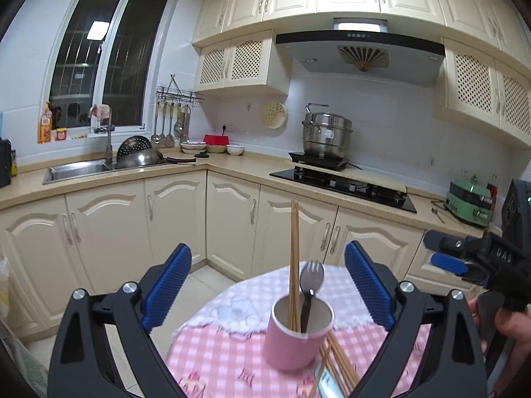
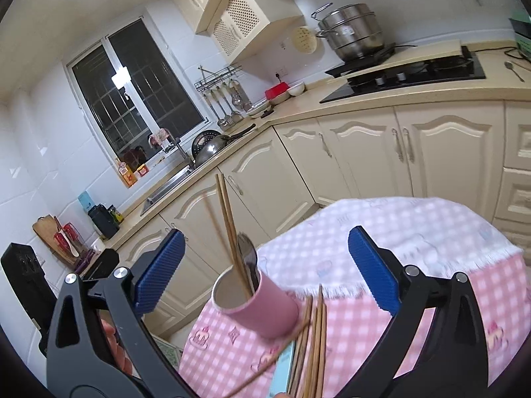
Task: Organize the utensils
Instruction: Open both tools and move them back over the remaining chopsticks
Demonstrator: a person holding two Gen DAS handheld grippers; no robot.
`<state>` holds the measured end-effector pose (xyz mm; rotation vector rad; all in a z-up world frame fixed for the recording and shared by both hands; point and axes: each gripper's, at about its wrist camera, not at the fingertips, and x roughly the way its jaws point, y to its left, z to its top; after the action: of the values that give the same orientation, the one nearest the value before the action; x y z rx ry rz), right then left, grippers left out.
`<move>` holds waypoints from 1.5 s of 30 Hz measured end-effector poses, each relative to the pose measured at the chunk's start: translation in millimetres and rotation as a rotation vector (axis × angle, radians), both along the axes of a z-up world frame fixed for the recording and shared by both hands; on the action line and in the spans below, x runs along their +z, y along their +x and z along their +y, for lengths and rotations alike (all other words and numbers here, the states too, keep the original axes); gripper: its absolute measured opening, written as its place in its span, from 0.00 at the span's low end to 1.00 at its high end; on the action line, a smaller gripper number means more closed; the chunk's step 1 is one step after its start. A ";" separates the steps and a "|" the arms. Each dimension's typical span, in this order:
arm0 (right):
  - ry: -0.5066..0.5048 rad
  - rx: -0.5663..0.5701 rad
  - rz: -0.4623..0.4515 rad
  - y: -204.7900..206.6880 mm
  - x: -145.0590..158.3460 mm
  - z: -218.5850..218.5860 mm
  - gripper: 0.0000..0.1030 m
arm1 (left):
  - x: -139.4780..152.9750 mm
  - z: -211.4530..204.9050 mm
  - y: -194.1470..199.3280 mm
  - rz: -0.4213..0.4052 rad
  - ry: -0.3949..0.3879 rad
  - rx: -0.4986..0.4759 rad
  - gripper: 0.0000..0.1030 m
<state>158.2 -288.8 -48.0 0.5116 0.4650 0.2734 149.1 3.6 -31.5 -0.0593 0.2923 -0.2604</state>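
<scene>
**A:** Start with what's closest to you. Both of your grippers are spread wide and carrying nothing: the left gripper (image 1: 267, 285) has its blue pads well apart, and the right gripper (image 2: 265, 267) is the same. Just under them, a loose bundle of chopsticks (image 2: 313, 341) lies flat on the pink checked tablecloth (image 2: 464, 315), fanned out beside something pale blue and flat that I can't identify.

**B:** And the cup?

**A:** The pink cup (image 1: 297, 335) stands upright on the table, touching or nearly touching the near ends of that bundle. It already holds a pair of chopsticks (image 1: 294, 262) and a dark fork (image 1: 311, 285), both standing up out of the rim. So I'd judge you're partway through: some utensils are in, the loose sticks are still out.

**B:** So my next move?

**A:** Likely one gripper comes down on the loose sticks. They're thin, splayed and flat on cloth, so you'll need to close low across the bunch, and some may slip free. Keep clear of the cup as you lift; it looks light and could tip.

**B:** Anything farther back?

**A:** Only the kitchen counter (image 1: 232, 165), well apart from the table, and a spoon (image 2: 513, 69) lying on it by the stove.
</scene>
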 end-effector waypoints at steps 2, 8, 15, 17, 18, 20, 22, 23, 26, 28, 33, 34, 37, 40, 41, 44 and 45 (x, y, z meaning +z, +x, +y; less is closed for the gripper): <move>-0.014 0.011 0.019 -17.8 -0.1 1.2 0.94 | 1.6 1.6 -18.1 0.002 0.012 0.009 0.89; -0.053 0.028 0.054 -65.0 3.3 3.4 0.94 | -5.1 7.2 -67.7 0.027 0.017 0.009 0.89; -0.052 -0.002 0.063 -105.3 7.2 2.2 0.94 | -25.8 15.6 -98.5 0.080 0.010 -0.009 0.89; -0.057 -0.024 0.077 -113.6 5.2 -0.7 0.94 | -31.5 19.8 -105.5 0.108 0.007 -0.011 0.89; -0.058 -0.037 0.091 -117.8 3.2 -3.6 0.94 | -33.4 21.3 -108.0 0.121 0.011 -0.016 0.89; -0.067 -0.064 0.126 -123.1 -0.3 -9.0 0.94 | -36.7 21.9 -111.7 0.137 0.045 -0.016 0.89; -0.099 -0.079 0.174 -127.1 -2.4 -13.6 0.94 | -39.2 22.0 -113.7 0.150 0.080 -0.018 0.89; -0.118 -0.085 0.193 -127.7 -2.3 -16.6 0.94 | -40.2 22.9 -113.4 0.154 0.101 -0.022 0.89; -0.116 -0.110 0.223 -126.0 -4.3 -25.9 0.94 | -42.4 24.6 -105.9 0.180 0.135 -0.025 0.89; -0.115 -0.111 0.233 -119.1 -7.8 -28.5 0.94 | -43.9 23.7 -99.7 0.188 0.150 -0.033 0.89; -0.151 -0.068 0.297 -95.0 -30.2 -20.2 0.94 | -55.1 18.5 -79.9 0.232 0.200 -0.042 0.89; -0.167 -0.055 0.321 -88.7 -36.3 -17.0 0.94 | -58.6 16.9 -75.6 0.245 0.213 -0.048 0.89; -0.219 -0.008 0.402 -69.6 -54.8 -8.1 0.94 | -72.3 9.4 -59.5 0.292 0.264 -0.075 0.89; -0.278 0.037 0.458 -54.4 -71.1 0.6 0.94 | -89.2 -2.7 -41.2 0.359 0.302 -0.130 0.89; -0.288 0.047 0.473 -49.8 -76.0 2.7 0.94 | -93.5 -6.6 -36.1 0.375 0.313 -0.142 0.89; -0.319 0.083 0.518 -36.6 -90.2 9.1 0.94 | -109.3 -21.1 -18.9 0.432 0.368 -0.183 0.89; -0.337 0.099 0.524 -32.8 -94.2 11.6 0.94 | -114.1 -25.6 -13.6 0.445 0.384 -0.196 0.89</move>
<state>125.4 -277.2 -142.1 0.2236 1.0286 0.1471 135.5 -22.0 -145.6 0.2964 0.7887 -0.3812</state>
